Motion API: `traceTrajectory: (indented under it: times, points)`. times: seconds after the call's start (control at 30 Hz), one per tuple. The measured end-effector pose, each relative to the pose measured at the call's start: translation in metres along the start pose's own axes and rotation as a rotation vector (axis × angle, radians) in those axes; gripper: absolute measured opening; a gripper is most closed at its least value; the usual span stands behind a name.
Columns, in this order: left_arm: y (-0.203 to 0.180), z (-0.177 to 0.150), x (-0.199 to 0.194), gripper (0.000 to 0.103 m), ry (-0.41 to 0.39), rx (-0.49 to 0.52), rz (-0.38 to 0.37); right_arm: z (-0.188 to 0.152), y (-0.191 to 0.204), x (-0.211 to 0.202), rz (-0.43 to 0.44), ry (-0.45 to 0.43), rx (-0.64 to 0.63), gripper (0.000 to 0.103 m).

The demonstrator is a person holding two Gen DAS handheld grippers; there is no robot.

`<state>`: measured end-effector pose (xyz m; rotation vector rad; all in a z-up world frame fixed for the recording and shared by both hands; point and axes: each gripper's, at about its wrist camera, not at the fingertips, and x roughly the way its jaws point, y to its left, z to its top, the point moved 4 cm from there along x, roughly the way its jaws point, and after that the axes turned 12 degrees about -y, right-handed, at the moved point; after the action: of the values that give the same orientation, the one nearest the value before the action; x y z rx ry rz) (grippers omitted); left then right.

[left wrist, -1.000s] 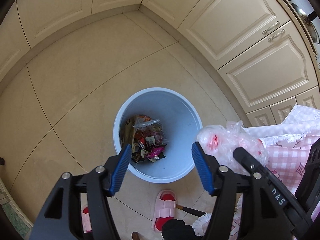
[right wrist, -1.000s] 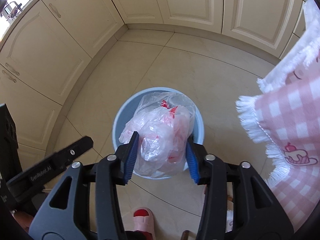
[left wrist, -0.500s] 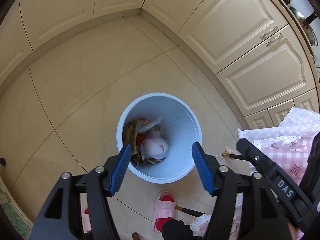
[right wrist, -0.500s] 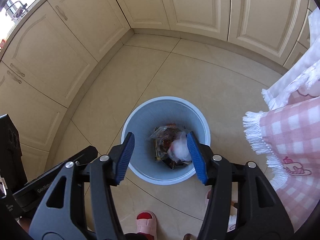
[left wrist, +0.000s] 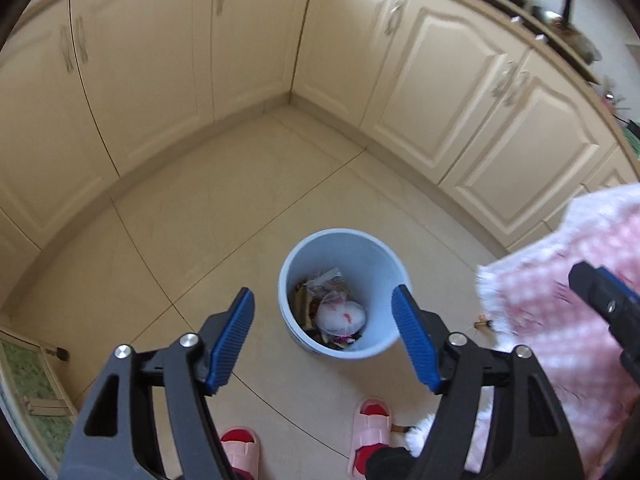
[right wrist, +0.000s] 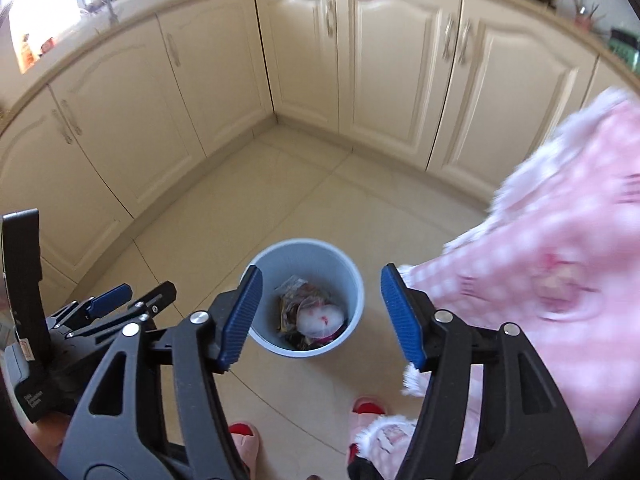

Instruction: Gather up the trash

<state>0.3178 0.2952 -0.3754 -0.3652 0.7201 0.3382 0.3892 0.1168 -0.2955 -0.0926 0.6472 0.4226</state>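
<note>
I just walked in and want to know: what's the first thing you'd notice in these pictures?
The light blue bin in the middle of the tiled floor grabs the eye, with a white plastic bag lying on the trash inside. To its right hangs a pink checked cloth with a fringe, and pink slippers stand just below the bin.

1. Pink checked cloth (right wrist: pixel 560 272) right of the blue bin (right wrist: pixel 352 280): motion-blurred, cut off by the frame edge.
2. Trash under the white bag (left wrist: pixel 340 316) in the bin: mostly hidden.
3. Slippers (left wrist: pixel 370 420) below the bin: partly covered by gripper arms.
</note>
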Motion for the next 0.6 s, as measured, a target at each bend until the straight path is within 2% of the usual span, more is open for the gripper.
traceTrajectory:
  times: [0.23,0.37,0.6]
  points:
    - [-0.052,-0.007,-0.117,0.076,-0.115,0.088,-0.073,0.024,-0.015,-0.138,0.002,-0.186,-0.025,0.073]
    - [-0.084,0.008,-0.192,0.082,-0.237,0.157,-0.096,0.027,-0.031,-0.210,-0.010,-0.285,-0.039,0.077]
    - [-0.129,0.021,-0.301,0.093,-0.420,0.195,-0.150,0.023,-0.075,-0.330,-0.104,-0.451,-0.011,0.083]
